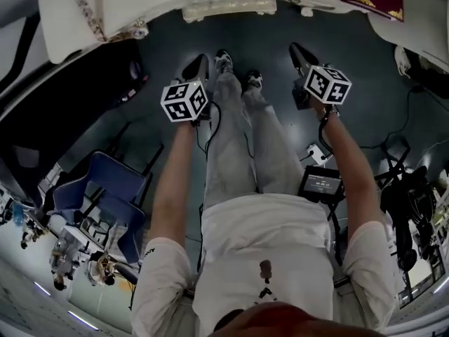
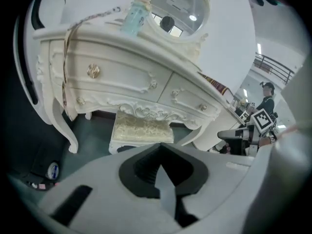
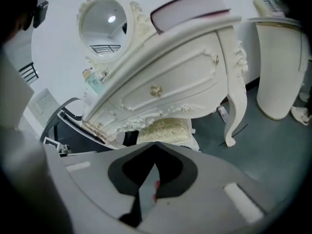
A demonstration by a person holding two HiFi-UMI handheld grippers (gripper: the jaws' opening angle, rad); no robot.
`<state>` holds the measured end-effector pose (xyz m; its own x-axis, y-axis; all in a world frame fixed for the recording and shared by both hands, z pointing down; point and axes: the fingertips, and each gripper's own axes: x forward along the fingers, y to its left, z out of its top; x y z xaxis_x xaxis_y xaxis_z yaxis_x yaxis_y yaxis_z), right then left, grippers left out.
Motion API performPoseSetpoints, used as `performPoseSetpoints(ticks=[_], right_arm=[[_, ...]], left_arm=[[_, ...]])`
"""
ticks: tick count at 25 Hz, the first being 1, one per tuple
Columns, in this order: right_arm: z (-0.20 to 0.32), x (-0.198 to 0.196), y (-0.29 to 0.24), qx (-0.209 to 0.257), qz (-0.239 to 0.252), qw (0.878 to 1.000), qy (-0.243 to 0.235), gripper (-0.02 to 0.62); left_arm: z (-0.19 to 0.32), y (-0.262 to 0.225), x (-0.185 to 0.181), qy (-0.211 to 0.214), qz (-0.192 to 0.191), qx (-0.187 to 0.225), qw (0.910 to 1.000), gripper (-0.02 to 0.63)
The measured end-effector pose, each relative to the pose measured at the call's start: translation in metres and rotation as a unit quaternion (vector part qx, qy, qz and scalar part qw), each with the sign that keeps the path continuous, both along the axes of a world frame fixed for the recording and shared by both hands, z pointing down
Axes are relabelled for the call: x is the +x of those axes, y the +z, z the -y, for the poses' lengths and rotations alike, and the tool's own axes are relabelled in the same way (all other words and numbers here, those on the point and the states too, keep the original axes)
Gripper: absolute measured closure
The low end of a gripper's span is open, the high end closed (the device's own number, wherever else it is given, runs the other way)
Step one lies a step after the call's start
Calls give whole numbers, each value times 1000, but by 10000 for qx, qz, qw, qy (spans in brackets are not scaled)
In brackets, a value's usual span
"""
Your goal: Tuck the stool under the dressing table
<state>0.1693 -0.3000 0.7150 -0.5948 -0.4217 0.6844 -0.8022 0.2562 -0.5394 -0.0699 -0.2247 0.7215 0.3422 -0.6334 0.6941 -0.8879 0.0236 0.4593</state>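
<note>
A cream padded stool is seen tucked beneath the white table, between its curved legs, with its front edge showing. The left tongs and right tongs are held apart from it, each pressed together with nothing gripped.

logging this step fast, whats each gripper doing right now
Left gripper: closed, holding nothing.
Right gripper: closed, holding nothing.
</note>
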Motion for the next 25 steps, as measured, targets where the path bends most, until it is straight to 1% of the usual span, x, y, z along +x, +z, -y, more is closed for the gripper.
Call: performPoseSetpoints(ticks=[1,3,5,6,8,11,13,16,21,25], right_arm=[[1,1,-21,80,61,9999,-45,589],[9,2,-67,373,78,9987,-340,589],[28,2,-118,817,109,9949,-573,589],[41,3,-145,1055,177,9926,-569,589],[60,13,-198,1458,415,9880,-299,589],[66,37,-277,1891,778,9786,236,588],[59,48,-326,2193,912,9707,366,589],[42,55,-386,2565,895,9619,312,589],[5,60,-462,2973,786,9514,161,589],[-25,59,-508,3191,777,9444,139,589]], left_arm=[[-1,-21,3,-12,-28,102,9999,600],[3,-67,8,2,-87,390,9992,600],[14,-113,12,66,-55,763,9970,600],[19,-135,13,113,9,955,9954,600],[24,-177,15,214,175,1276,9914,600],[13,-237,23,324,382,1587,9861,600],[4,-275,26,349,484,1757,9826,600],[-13,-327,26,312,554,1988,9780,600],[-43,-394,31,280,638,2257,9717,600],[-60,-441,36,220,534,2507,9663,600]])
